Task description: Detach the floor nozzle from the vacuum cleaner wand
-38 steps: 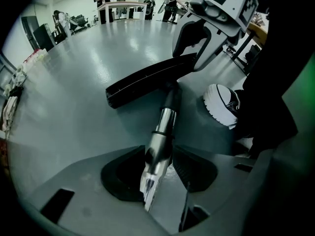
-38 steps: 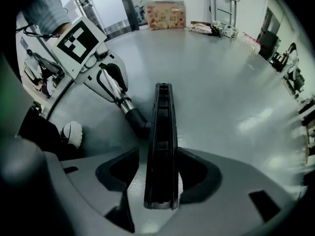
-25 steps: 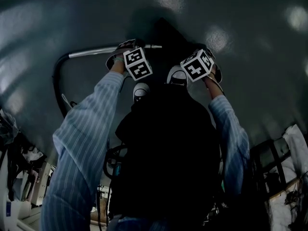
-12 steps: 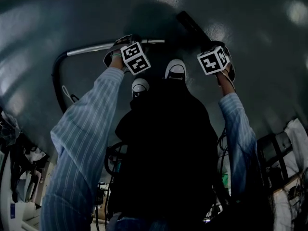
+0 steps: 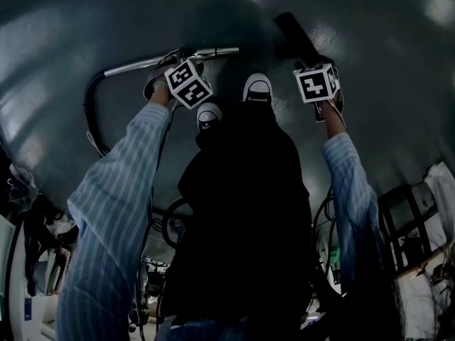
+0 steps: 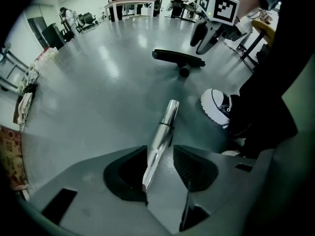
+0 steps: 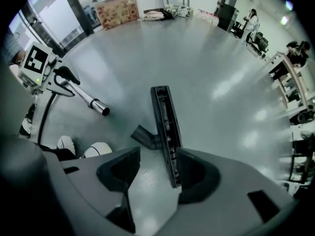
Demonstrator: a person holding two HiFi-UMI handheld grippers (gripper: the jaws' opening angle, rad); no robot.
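Since a second ago the two grippers have drawn apart. Then they stood side by side over a dark shadow, with the wand's tip running into it. Now the right gripper [image 7: 157, 154] has swung out to the person's right. The long black plastic floor nozzle [image 7: 165, 127] lies in plain sight on the glossy grey floor [image 7: 216, 77], off the wand (it already showed there half a second ago). The left gripper [image 6: 160, 149] has lifted a little with the bright silver metal wand [image 6: 166, 122], whose open end is now bare.

The left gripper's jaws hold the wand, which runs up between them along the left jaw. It juts well past the tips, clear of the floor. The right gripper's jaws have just been narrowing slightly, yet they stand wide. The nozzle shows in the gap between them, closer to the right jaw, but it lies on the floor beyond the tips. In the left gripper view those tips hang just above its end without touching. Its short neck points to the left jaw's side, toward the wand's end and apart from it.

Both arms, in pale blue striped sleeves [image 5: 117, 190], reach forward and down. The left gripper tilts steeply down, and the right one points straight at the floor. White-toed shoes [image 5: 257, 89] stand between the two grippers.
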